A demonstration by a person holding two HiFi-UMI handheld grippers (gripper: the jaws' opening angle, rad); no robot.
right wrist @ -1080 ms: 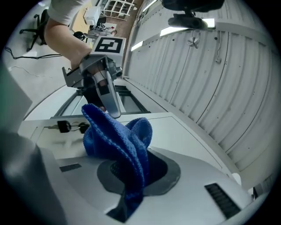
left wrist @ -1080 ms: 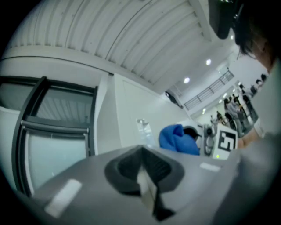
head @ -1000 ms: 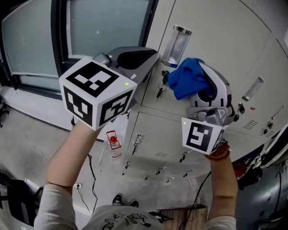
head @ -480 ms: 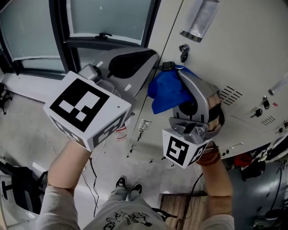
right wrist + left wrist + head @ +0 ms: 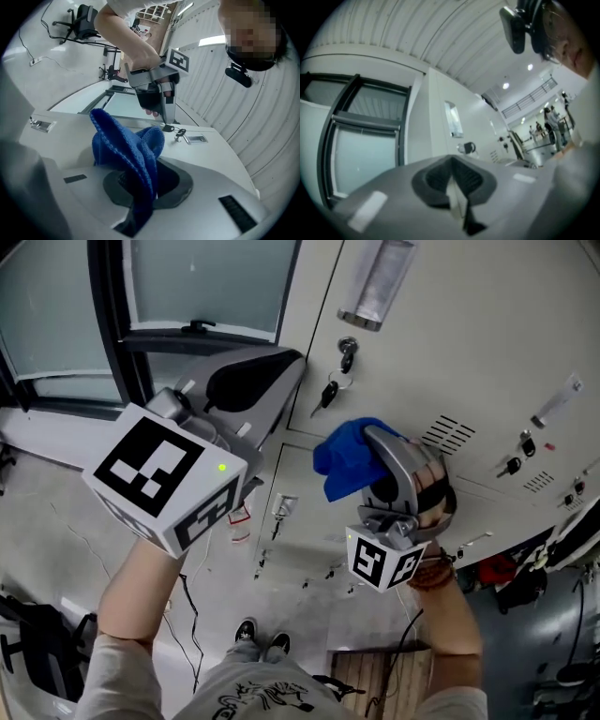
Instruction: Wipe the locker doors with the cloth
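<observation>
Right gripper view: the right tongs (image 5: 140, 185) are pinching the blue cloth (image 5: 124, 143) by its bunched middle, up by the locker door (image 5: 487, 343). It looks soft, light and floppy, so I'd grip a thick fold. The left tongs (image 5: 455, 190) are pressed together with nothing in them. The door's shut, with a key (image 5: 328, 392) hanging in the lock

This is a locker area in a large workplace hall. A bank of pale grey metal lockers (image 5: 506, 343) with slotted vents (image 5: 448, 433) and small keys (image 5: 327, 396) hanging in the locks stands beside a tall dark-framed window (image 5: 202, 282). Loose black cables (image 5: 192, 601) trail over the bare grey concrete floor (image 5: 47, 540), a black wheeled office chair (image 5: 86, 21) stands on it, and a ribbed white ceiling (image 5: 408, 28) runs overhead.
</observation>
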